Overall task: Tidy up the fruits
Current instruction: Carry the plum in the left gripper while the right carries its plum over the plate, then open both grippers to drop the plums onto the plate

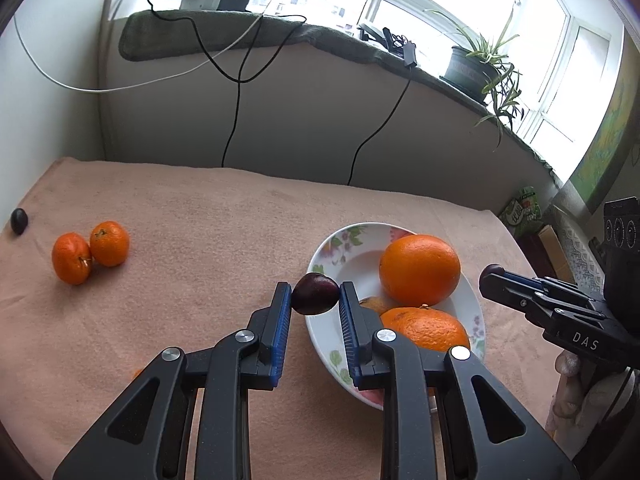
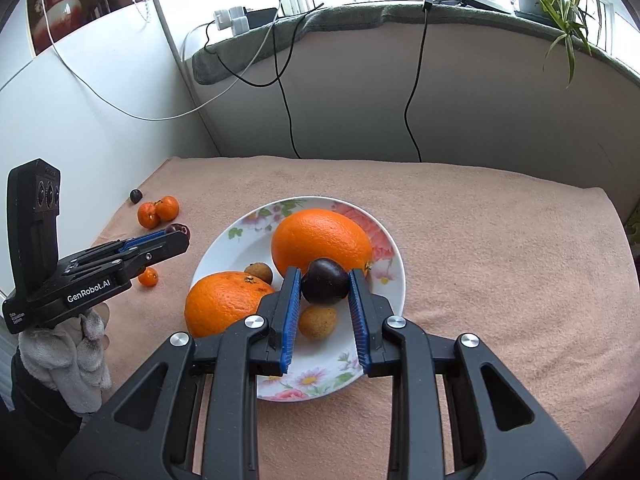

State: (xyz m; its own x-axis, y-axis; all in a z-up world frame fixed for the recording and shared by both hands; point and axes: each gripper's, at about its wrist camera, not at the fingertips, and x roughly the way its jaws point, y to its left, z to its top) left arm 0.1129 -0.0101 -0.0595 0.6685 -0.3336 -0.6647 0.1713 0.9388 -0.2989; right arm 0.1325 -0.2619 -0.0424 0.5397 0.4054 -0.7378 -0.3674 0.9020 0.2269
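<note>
Your left gripper (image 1: 315, 294) is clamped on a dark plum (image 1: 315, 294), held just at the near-left rim of the flowered plate (image 1: 352, 258). Your right gripper (image 2: 325, 287) is closed on a second dark plum (image 2: 325, 287), held over the plate, in front of the big orange (image 2: 320, 240). The plate also holds another large orange (image 2: 224, 304) and two small brownish fruits (image 2: 318, 322). Out on the peach-covered counter (image 1: 208, 224), well apart from the plate, two mandarins (image 1: 90, 251) sit touching each other, with one more small dark fruit (image 1: 19, 221) beyond them near the far left edge.
</note>
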